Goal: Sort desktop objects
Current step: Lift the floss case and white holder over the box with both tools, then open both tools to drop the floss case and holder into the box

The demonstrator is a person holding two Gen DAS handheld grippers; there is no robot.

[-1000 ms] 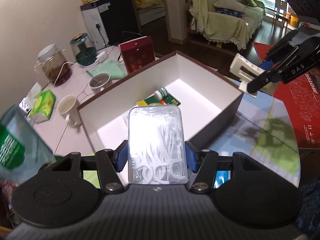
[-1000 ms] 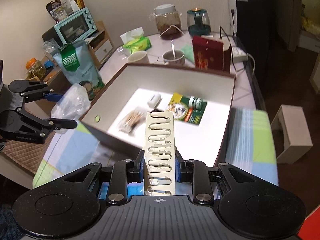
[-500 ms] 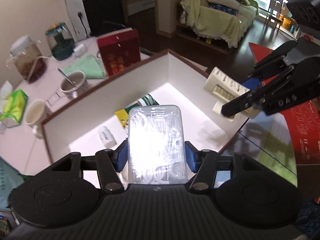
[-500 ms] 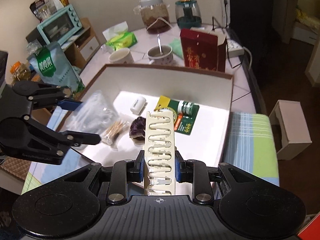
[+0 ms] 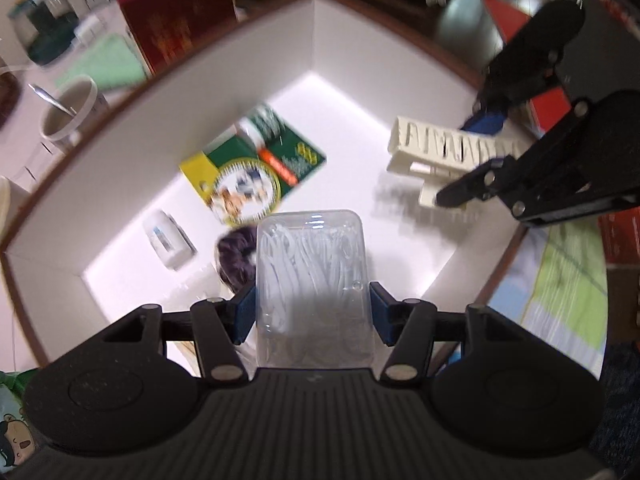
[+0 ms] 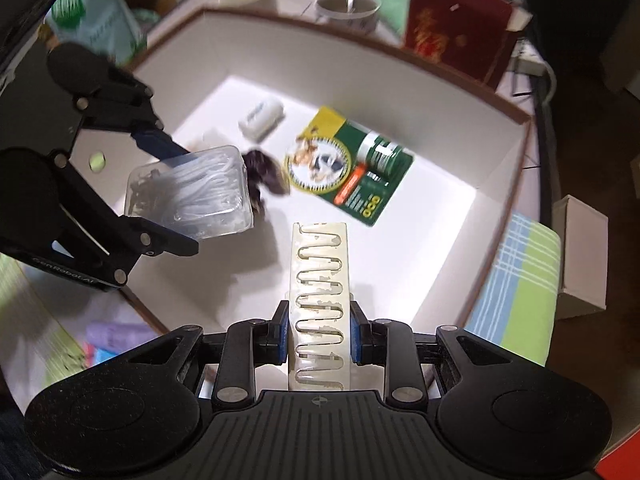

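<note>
Both claws hang over the open box [image 6: 516,120]. The left claw [image 5: 312,308] pinches a clear floss-pick case [image 5: 312,272] by its long sides: light, slick, likely to flex. The right claw [image 6: 319,334] clamps a cream slotted rack [image 6: 319,300], stiff and light.

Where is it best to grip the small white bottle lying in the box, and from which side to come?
Grip the small white bottle across the middle of its round body, coming from straight above. It lies on its side on the box floor, apart from the green card, so both long flanks look free for the fingers.
</note>
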